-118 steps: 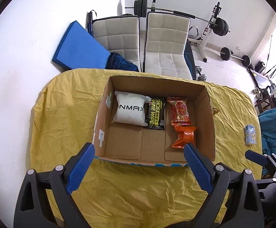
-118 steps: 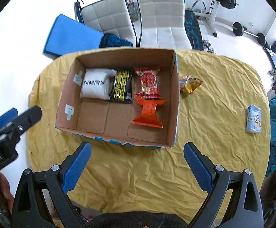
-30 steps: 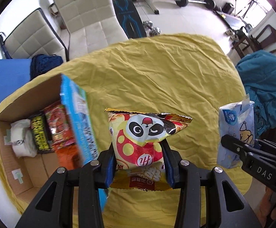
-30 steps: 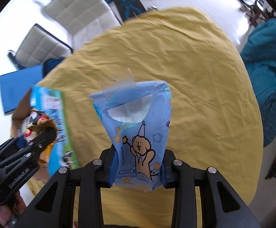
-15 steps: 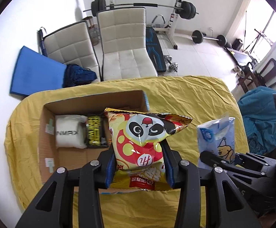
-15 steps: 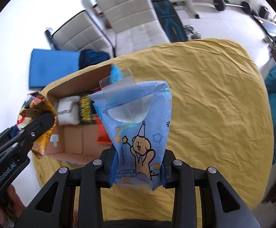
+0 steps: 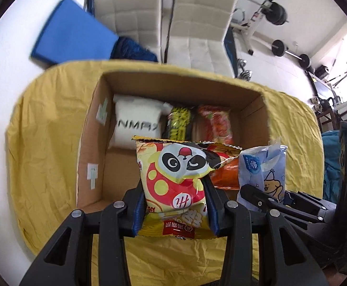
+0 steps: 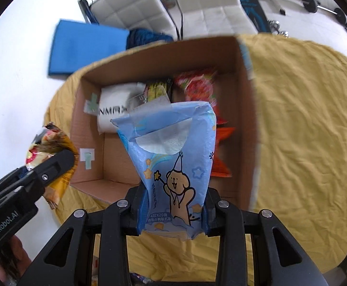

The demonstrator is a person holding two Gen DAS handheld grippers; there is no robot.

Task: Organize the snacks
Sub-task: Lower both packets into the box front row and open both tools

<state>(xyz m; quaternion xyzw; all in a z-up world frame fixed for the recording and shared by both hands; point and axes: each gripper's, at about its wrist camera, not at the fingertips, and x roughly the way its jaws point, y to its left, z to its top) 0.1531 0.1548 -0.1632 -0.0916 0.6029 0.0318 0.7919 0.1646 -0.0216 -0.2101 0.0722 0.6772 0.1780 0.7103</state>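
Note:
My left gripper is shut on a yellow panda snack bag, held above the near edge of the open cardboard box. My right gripper is shut on a blue tissue pack with a cartoon dog, also over the box. Inside the box lie a white packet, a black-and-yellow bar, a red snack and an orange packet. The tissue pack shows at the right of the left wrist view, the panda bag at the left of the right wrist view.
The box sits on a table under a crumpled yellow cloth. Two white chairs, a blue mat and gym weights stand beyond the table. A hand shows at the lower left of the right wrist view.
Both grippers took hold of their packs from the cloth and have swung back toward the box. Both now hang closer over the box's near edge than half a second ago.

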